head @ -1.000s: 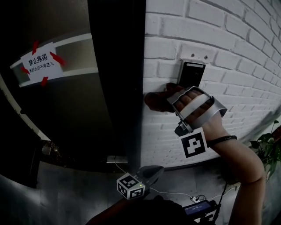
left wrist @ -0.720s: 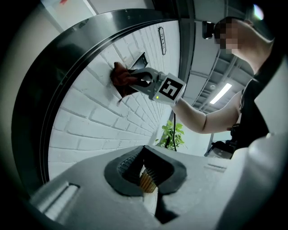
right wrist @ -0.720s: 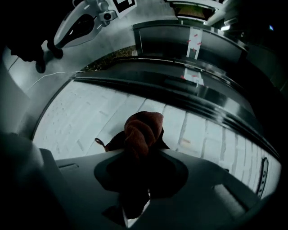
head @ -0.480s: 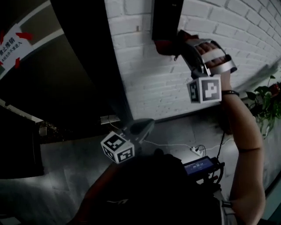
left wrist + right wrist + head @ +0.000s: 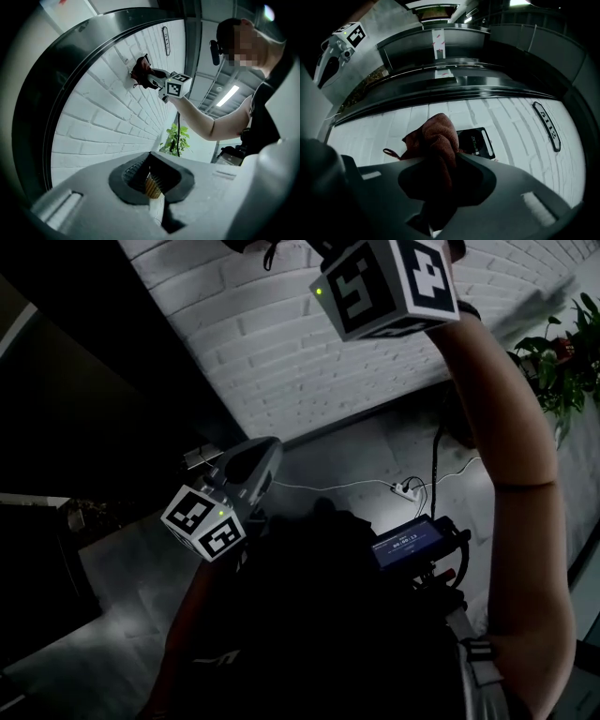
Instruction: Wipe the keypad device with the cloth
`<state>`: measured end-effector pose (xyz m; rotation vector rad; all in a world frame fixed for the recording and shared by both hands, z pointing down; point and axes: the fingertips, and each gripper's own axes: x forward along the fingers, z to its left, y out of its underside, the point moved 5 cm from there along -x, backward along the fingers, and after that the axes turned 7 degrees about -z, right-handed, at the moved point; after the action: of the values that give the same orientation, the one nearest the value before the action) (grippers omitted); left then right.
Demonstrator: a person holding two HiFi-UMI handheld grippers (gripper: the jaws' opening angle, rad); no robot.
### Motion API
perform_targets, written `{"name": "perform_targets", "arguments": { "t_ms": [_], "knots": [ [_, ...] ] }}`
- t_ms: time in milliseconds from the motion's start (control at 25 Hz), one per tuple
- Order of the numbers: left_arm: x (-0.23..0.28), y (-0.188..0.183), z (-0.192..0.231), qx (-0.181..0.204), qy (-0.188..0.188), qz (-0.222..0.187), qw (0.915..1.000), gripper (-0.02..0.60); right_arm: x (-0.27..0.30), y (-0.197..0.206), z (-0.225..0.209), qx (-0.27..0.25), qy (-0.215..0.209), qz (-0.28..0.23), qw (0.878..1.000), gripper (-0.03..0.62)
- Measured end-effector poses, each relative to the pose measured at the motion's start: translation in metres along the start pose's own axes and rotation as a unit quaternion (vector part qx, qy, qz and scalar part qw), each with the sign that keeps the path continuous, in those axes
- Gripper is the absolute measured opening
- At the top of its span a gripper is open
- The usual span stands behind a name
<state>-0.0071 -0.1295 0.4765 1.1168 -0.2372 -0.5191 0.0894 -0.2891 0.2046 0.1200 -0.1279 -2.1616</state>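
Observation:
In the right gripper view, my right gripper (image 5: pixel 440 168) is shut on a bunched red-brown cloth (image 5: pixel 433 138). The cloth is held up against the left side of the black keypad device (image 5: pixel 477 143), which is mounted on the white brick wall. The left gripper view shows the same from afar: the cloth (image 5: pixel 140 75) is pressed to the wall at the keypad. In the head view only the right gripper's marker cube (image 5: pixel 384 282) shows, at the top edge. My left gripper (image 5: pixel 152 183) hangs low, shut and empty; it is also in the head view (image 5: pixel 234 488).
A dark door frame (image 5: pixel 440 79) runs beside the brick wall (image 5: pixel 309 362). A number plaque (image 5: pixel 546 125) hangs past the keypad. A potted plant (image 5: pixel 558 362) stands at the right, and a cable with a power strip (image 5: pixel 405 489) lies on the floor.
The head view has tilted down, so the keypad has left it. The right gripper with the cloth has gone up to the frame's top edge.

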Motion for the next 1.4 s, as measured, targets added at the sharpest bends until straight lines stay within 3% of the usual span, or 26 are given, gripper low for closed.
{"name": "perform_targets", "arguments": {
  "t_ms": [360, 480, 560, 680, 840, 920, 1000, 1080, 1120, 1240, 1400],
  "knots": [
    [-0.014, 0.016, 0.008, 0.003, -0.007, -0.006, 1.0, 0.005, 0.002, -0.027, -0.079, -0.023, 0.082, -0.021, 0.996, 0.092],
    [-0.014, 0.015, 0.005, 0.0, -0.001, -0.005, 1.0, 0.005, 0.002, -0.034, -0.081, -0.017, 0.11, -0.021, 0.994, 0.089],
    [-0.015, 0.013, 0.007, 0.005, 0.002, -0.006, 1.0, 0.005, 0.004, -0.03, -0.062, -0.041, 0.124, -0.025, 0.991, 0.087],
    [-0.017, 0.012, 0.009, 0.001, 0.0, -0.003, 1.0, 0.004, 0.0, -0.015, -0.013, -0.059, 0.11, -0.029, 0.992, 0.083],
    [-0.027, 0.016, 0.005, -0.007, 0.005, 0.006, 0.9999, 0.005, -0.01, 0.001, 0.044, -0.027, 0.063, -0.022, 0.997, 0.081],
    [-0.03, 0.016, 0.003, -0.01, 0.008, 0.006, 0.9999, 0.005, -0.013, 0.001, 0.062, 0.014, 0.03, -0.026, 0.999, 0.081],
    [-0.032, 0.015, 0.001, -0.01, 0.014, 0.005, 0.9998, 0.005, -0.018, -0.002, 0.074, 0.102, -0.002, -0.039, 0.994, 0.084],
    [-0.035, 0.016, 0.002, -0.004, 0.018, 0.006, 0.9998, 0.005, -0.029, -0.005, 0.088, 0.22, -0.042, -0.05, 0.973, 0.086],
    [-0.036, 0.015, 0.004, 0.0, 0.016, 0.007, 0.9998, 0.005, -0.036, -0.006, 0.098, 0.28, -0.065, -0.055, 0.956, 0.086],
    [-0.038, 0.005, 0.01, 0.021, 0.001, 0.003, 0.9998, 0.005, -0.06, -0.001, 0.143, 0.451, -0.118, -0.064, 0.883, 0.087],
    [-0.041, 0.004, 0.0, 0.046, -0.027, -0.002, 0.9986, 0.005, -0.11, 0.005, 0.21, 0.598, -0.171, -0.07, 0.78, 0.091]
  ]
}}
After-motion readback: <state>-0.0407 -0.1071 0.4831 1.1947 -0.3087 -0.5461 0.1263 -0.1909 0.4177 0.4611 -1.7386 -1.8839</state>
